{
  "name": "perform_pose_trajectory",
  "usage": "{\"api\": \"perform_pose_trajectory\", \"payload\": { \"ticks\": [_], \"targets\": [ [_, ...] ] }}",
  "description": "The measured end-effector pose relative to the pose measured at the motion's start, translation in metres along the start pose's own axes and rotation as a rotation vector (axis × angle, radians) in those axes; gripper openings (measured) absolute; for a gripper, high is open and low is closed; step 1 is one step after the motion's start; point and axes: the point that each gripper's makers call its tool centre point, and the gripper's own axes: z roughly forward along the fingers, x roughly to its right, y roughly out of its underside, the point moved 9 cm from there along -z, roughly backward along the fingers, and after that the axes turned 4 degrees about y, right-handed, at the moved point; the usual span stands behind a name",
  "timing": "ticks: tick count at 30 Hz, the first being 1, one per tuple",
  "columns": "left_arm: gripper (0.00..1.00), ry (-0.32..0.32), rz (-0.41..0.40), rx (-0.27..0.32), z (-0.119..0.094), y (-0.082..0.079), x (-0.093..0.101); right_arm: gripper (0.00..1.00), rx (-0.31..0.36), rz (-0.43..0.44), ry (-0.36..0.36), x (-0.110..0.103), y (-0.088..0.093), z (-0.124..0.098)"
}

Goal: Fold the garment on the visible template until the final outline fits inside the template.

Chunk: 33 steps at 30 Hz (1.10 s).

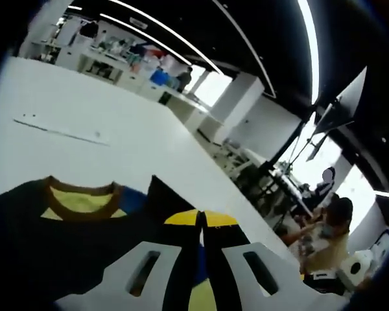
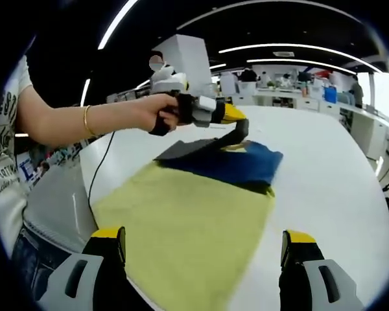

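White printed tee (image 2: 3,162), gold bracelet (image 2: 87,120)

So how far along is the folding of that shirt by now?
Partly done, it seems. The dark blue shirt is already bunched at the far end of the yellow template. The left gripper is shut on a lifted flap, mid-fold. The right gripper is open, holding nothing. Left to do: lay the flap down and check that the outline fits inside.
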Motion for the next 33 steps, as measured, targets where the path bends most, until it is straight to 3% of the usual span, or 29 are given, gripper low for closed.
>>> {"api": "perform_pose_trajectory", "payload": {
  "ticks": [12, 13, 14, 15, 16, 20, 25, 27, 33],
  "targets": [
    [0.00, -0.026, 0.039, -0.109, 0.019, 0.035, 0.001, 0.99, 0.004, 0.008, 0.008, 0.004, 0.002, -0.002],
    [0.00, -0.025, 0.028, -0.119, 0.020, 0.037, 0.000, 0.99, 0.006, 0.008, 0.006, 0.003, 0.001, -0.001],
    [0.00, -0.041, -0.060, -0.155, 0.020, 0.043, 0.001, 0.99, 0.007, 0.008, 0.004, 0.003, 0.001, -0.001],
    [0.00, -0.051, -0.082, -0.154, 0.021, 0.045, 0.000, 0.99, 0.009, 0.007, 0.003, 0.002, 0.000, -0.001],
    [0.00, -0.038, -0.035, -0.132, 0.021, 0.044, 0.001, 0.99, 0.009, 0.006, 0.003, 0.002, 0.000, -0.001],
    [0.02, -0.026, 0.102, -0.153, 0.015, 0.042, 0.003, 0.99, 0.011, 0.003, -0.001, 0.001, 0.000, 0.000],
    [0.22, 0.037, 0.162, -0.130, 0.008, 0.038, 0.009, 0.99, 0.002, -0.012, -0.015, 0.000, -0.001, 0.000],
    [0.29, 0.068, 0.239, -0.132, 0.005, 0.036, 0.013, 0.99, 0.001, -0.019, -0.021, 0.000, -0.002, 0.000],
    [0.72, 0.071, 0.308, -0.082, -0.011, 0.027, 0.022, 0.99, -0.024, -0.048, -0.067, -0.001, -0.003, -0.002]
  ]
}}
